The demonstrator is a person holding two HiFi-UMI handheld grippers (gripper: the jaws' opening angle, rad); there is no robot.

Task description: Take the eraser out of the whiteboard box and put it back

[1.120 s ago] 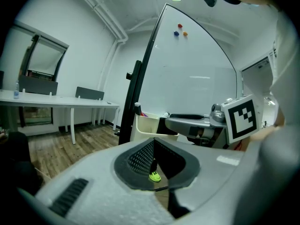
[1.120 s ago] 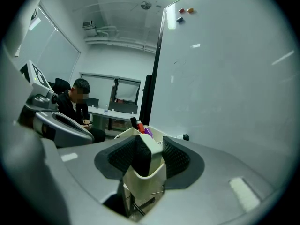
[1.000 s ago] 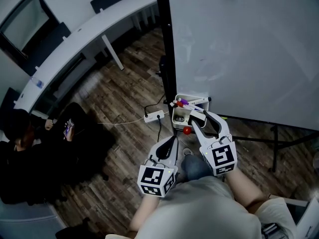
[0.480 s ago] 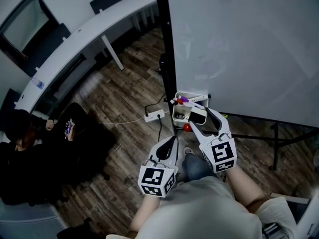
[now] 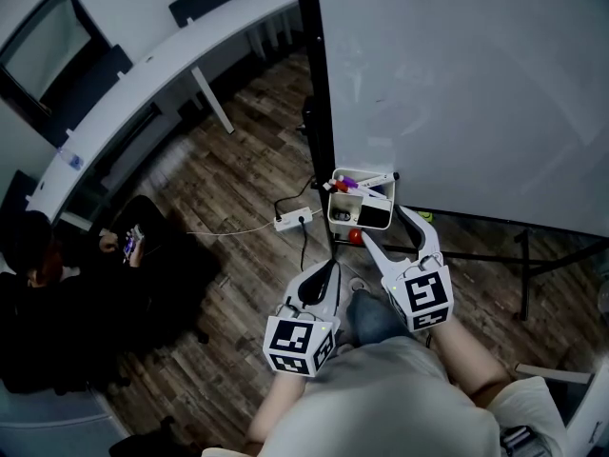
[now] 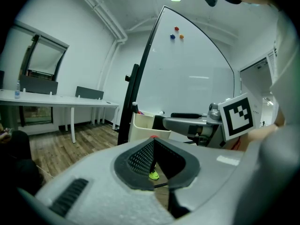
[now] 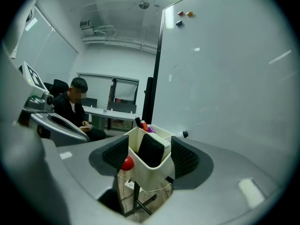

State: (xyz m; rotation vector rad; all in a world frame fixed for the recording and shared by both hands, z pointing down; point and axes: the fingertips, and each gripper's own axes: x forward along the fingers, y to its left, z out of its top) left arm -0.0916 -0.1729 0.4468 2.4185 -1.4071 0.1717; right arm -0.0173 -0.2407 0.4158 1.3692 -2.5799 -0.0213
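The wall of the whiteboard box [image 7: 151, 175] hides the lower part of the eraser [image 7: 151, 150]; of the markers [image 7: 142, 124] behind, only tips show. The seated person [image 5: 57, 322] is cut off by the head view's left edge.

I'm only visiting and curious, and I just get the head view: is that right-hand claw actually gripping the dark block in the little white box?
Observer: No. Its own view shows the right gripper with jaws apart, either side of the white box. The eraser stands inside, ungripped.
Operator: And the other claw?
Observer: The left gripper has its jaws together on nothing.
Operator: Anything I'm missing higher up?
Observer: Three small magnets sit near the top of the whiteboard.
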